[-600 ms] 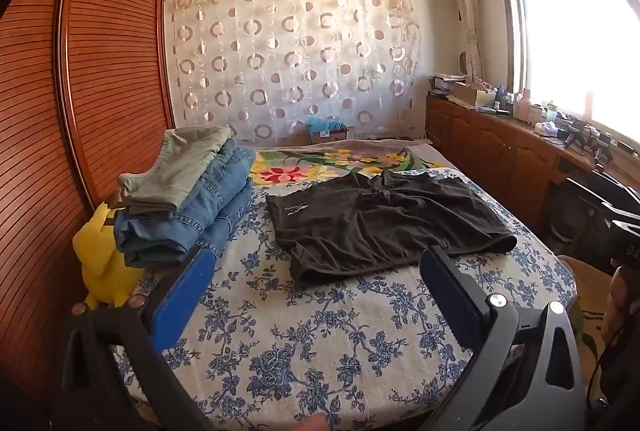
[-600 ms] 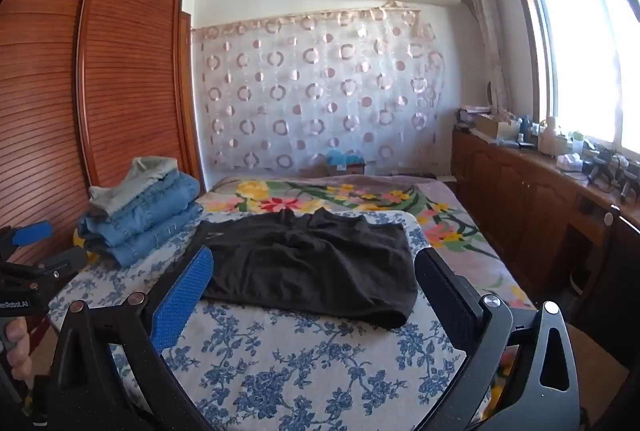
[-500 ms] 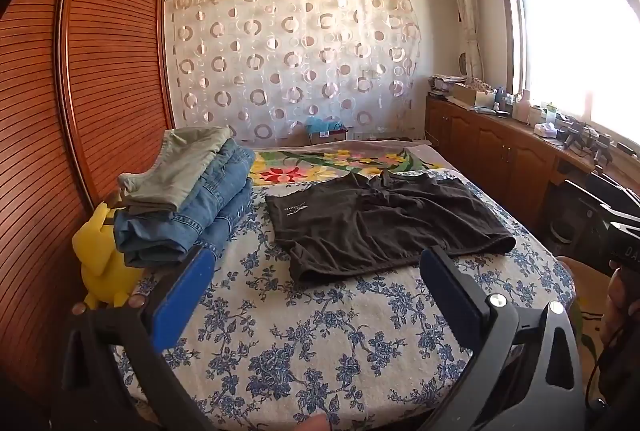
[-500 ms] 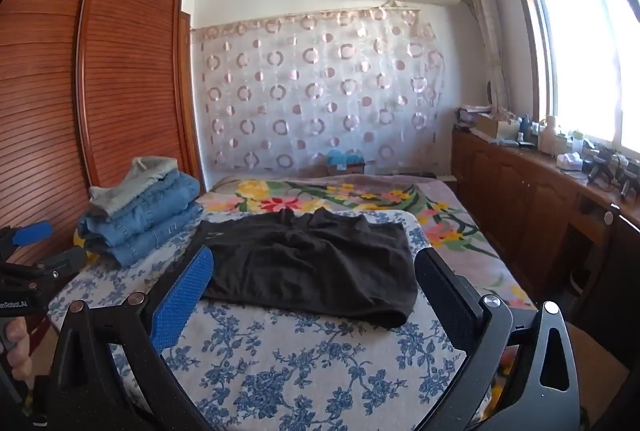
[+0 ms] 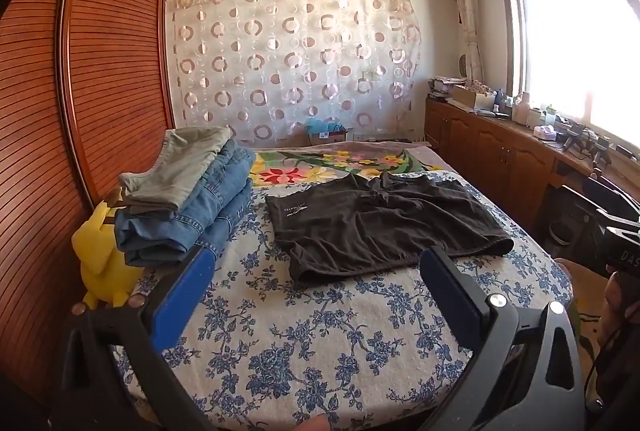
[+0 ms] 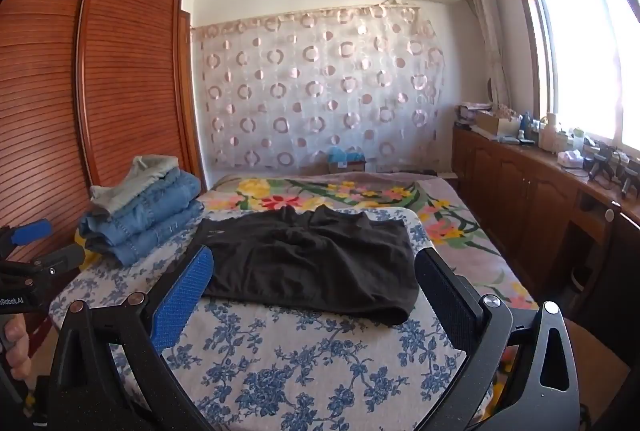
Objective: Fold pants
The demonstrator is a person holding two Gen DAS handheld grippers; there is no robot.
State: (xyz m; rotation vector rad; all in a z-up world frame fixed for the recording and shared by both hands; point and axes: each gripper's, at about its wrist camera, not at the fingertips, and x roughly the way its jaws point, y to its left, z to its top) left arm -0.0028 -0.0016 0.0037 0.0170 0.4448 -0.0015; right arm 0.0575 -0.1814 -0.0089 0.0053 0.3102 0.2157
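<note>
The black shorts (image 5: 380, 227) lie spread flat on the blue-flowered bedspread (image 5: 312, 343), near the middle of the bed, waistband toward the right and leg openings toward the left in the left wrist view; nothing is folded yet, so the task looks to be at its very start. The left gripper (image 5: 316, 279) hangs over the near edge of the bed with its jaws as wide as they go and nothing between them; the right gripper (image 6: 314, 283) is the same, wide open and empty, short of the near hem of the shorts. A stack of folded jeans (image 5: 192, 207) with a grey pair on top sits just beside the shorts on the left, and a yellow toy (image 5: 102, 259) is tucked against the stack by the wardrobe (image 5: 80, 91). The likely trouble from here: the fabric is thin and lies flush on a soft cover, so a pinch may catch the bedspread along with the shorts, or take only the top layer and leave the fold crooked; a grip on two uneven corners would drag the cloth into wrinkles instead of a clean crease; a wide sweep to the left could knock the jeans stack, which stands close to the shorts' edge; and the centre already shows some bunching, which a fold would trap.
</note>
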